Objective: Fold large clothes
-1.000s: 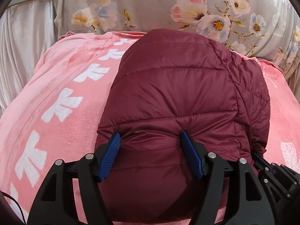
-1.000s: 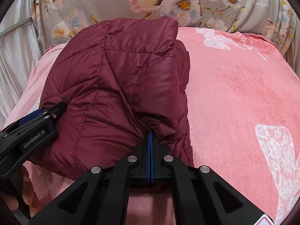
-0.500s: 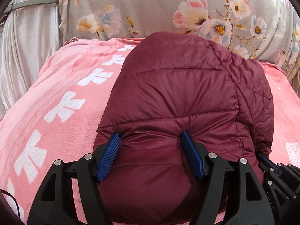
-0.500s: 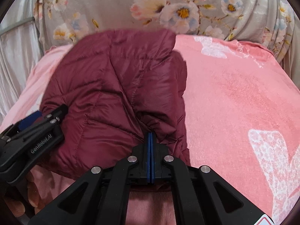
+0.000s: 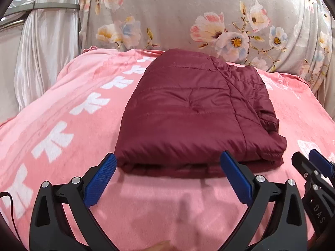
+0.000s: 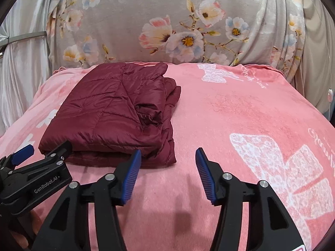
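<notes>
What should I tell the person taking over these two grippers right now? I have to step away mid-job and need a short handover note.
Left gripper: open, jaws just opened, nothing between them, short of the jacket's near edge.
Right gripper: open, jaws just opened, empty, over bare blanket off the jacket's near right corner.
Maroon puffer jacket: lies folded in a compact stack on the pink blanket, in front of the floral cushion.
Done: the fold looks finished and both grips are released.
Left: perhaps tidy the loose bunched layers on the stack's right side.
</notes>
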Tool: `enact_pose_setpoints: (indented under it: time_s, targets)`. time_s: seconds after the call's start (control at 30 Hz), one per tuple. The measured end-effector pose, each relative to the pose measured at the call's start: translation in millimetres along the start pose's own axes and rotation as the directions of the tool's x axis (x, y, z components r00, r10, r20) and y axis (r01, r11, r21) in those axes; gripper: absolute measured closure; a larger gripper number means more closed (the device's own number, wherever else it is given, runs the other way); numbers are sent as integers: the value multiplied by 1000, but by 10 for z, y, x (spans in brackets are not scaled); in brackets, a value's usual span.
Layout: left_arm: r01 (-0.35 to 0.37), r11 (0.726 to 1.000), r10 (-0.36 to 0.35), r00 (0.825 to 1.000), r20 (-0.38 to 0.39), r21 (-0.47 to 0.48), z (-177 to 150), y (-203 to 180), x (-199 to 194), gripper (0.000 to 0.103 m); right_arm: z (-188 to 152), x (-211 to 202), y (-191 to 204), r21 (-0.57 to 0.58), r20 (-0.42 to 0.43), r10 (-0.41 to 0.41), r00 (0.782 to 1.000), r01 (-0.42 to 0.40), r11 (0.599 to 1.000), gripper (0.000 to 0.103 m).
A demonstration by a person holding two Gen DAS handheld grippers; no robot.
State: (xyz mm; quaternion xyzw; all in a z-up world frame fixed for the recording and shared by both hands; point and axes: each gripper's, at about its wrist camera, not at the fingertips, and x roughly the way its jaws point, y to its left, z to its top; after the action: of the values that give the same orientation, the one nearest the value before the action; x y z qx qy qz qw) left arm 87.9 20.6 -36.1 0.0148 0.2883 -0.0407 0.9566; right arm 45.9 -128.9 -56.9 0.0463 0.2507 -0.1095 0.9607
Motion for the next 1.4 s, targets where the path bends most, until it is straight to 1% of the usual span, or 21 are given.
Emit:
enact_pose_setpoints:
  time_s: [0.1, 0.27, 0.4, 0.57, 0.83, 1.4]
  targets:
    - [-34, 999, 34, 999, 2, -6, -17, -22, -5, 6, -12, -7, 61, -34, 9, -12, 1000, 12, 999, 43]
    - [-63, 998, 63, 998, -9, 5, -34, -48, 25, 6, -26, -33, 124, -68, 22, -21, 1000, 22, 997, 41]
    - [-70, 997, 70, 998, 3, 14, -60, -66, -8, 6, -38, -32, 128, -68, 14, -19, 1000, 20, 997, 41]
    - [-69, 997, 68, 997, 22, 18, -70, -84, -44, 6, -57, -44, 83, -49, -1, 5, 1000, -5, 999, 41]
    - [-66, 998, 66, 998, -4, 13, -60, -74, 11, 6, -67, 4, 107, -54, -24, 3, 1000, -4, 999, 41]
    - [-77, 997, 77, 997, 9, 12, -66, -58, 9, 6, -67, 22, 87, -60, -34, -1, 999, -1, 998, 41]
